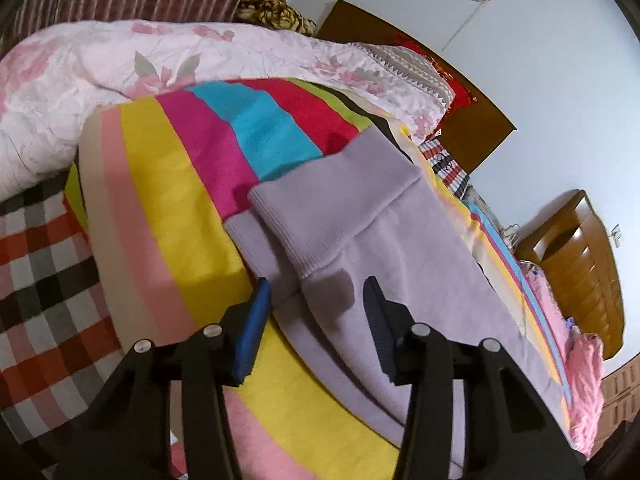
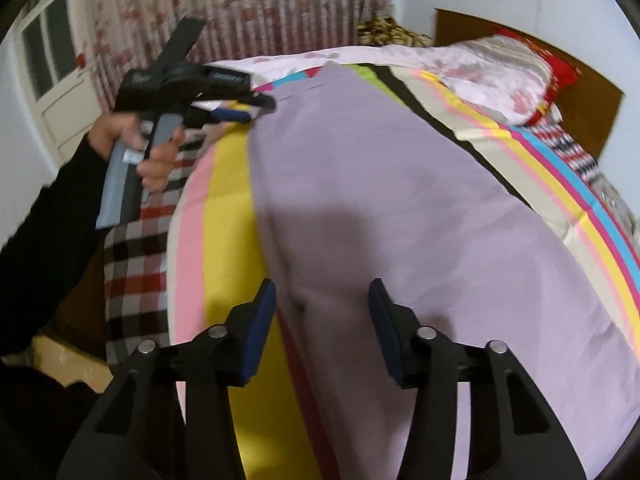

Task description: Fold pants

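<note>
Lilac pants lie flat on a bed over a bright striped sheet. In the left wrist view their ribbed cuffs are stacked just beyond my left gripper, whose blue pads stand apart over the fabric, gripping nothing. In the right wrist view the pants stretch away from my right gripper, open above their near end at the left edge. A hand holds the left gripper at the far end of the pants.
A pink floral quilt is bunched at the back of the bed. A plaid blanket hangs on the left side. A wooden headboard and dresser stand by the wall. A curtain and door lie behind.
</note>
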A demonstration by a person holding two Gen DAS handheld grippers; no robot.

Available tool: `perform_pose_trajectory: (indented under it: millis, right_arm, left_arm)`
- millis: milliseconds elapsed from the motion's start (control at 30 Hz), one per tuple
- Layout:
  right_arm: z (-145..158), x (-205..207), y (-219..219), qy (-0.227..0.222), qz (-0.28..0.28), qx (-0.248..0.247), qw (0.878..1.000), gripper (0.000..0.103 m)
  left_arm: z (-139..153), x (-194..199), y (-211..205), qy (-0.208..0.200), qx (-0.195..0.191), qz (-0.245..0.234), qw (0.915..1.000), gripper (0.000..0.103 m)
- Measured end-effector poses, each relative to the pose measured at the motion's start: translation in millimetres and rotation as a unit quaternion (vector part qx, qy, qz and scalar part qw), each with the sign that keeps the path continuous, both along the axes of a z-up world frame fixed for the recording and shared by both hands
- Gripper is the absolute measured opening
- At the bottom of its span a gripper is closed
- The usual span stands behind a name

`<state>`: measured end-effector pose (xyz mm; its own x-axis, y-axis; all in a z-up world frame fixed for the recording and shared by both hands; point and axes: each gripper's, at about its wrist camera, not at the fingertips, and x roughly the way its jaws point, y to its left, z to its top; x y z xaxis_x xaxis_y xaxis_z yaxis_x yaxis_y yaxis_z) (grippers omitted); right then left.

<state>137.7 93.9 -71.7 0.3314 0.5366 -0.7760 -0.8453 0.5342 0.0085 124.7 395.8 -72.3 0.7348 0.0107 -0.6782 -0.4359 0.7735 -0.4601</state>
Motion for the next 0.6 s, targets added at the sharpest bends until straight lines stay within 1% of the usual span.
perform_pose_trajectory:
  millis: [33,67,100,200,233,300,400,433,467,500,533,567,600]
  right_arm:
    - [-1.0,0.3,2.6,-0.002,0.002,-0.005,1.000,0.038]
    - [-2.4,1.2,5.0,-0.004,0.004,-0.011,1.000,0.033]
    - [-3.3,2.7,7.8,-0.007,0.008,-0.019,1.000,0.031]
    - [-3.4,-0.1,11.6,-0.016,0.017,-0.028,0.999,0.031]
    - [-4.2,-1.3,12.0,-0.022,0.018,-0.032,0.999,0.030]
    - [-4.8,-9.5,13.9,-0.049,0.029,-0.048,0.997,0.029]
    - [-4.8,-14.6,17.9,-0.068,0.036,-0.064,0.995,0.029]
    - [-4.8,-14.9,18.2,-0.072,0.037,-0.065,0.995,0.029]
    - [-4.7,-14.9,18.5,-0.072,0.039,-0.064,0.995,0.024]
    - [-4.8,-14.9,18.5,-0.071,0.041,-0.061,0.995,0.014]
    - [-4.8,-15.6,18.6,-0.083,0.036,-0.062,0.994,0.009]
    - [-3.4,-15.9,18.0,-0.089,0.032,-0.059,0.994,0.004]
    - [0.2,-15.0,15.5,-0.089,0.022,-0.047,0.995,0.004]
  left_arm:
    - [1.5,-0.5,-1.4,0.002,0.009,0.002,1.0000,0.047]
    - [3.0,-0.8,-2.9,0.004,0.016,0.003,0.9999,0.046]
    - [4.9,-0.9,-4.8,0.005,0.023,0.003,0.9997,0.043]
    - [9.0,-2.4,-10.9,0.006,0.040,-0.007,0.9992,0.043]
    - [9.3,-3.1,-12.2,0.007,0.044,-0.008,0.9990,0.043]
    - [7.6,-2.3,-14.6,0.010,0.050,-0.015,0.9986,0.046]
    - [3.9,-1.1,-13.3,0.013,0.044,-0.015,0.9988,0.055]
    - [3.0,-1.6,-13.5,0.012,0.041,-0.015,0.9990,0.055]
    - [2.6,-1.4,-13.8,0.012,0.040,-0.017,0.9990,0.055]
    - [2.8,-1.7,-14.2,0.011,0.041,-0.017,0.9989,0.055]
    - [3.6,-2.1,-14.7,0.010,0.043,-0.017,0.9989,0.053]
    - [5.0,-2.7,-15.2,0.009,0.047,-0.016,0.9987,0.053]
    - [6.1,-3.0,-15.9,0.009,0.050,-0.016,0.9986,0.053]
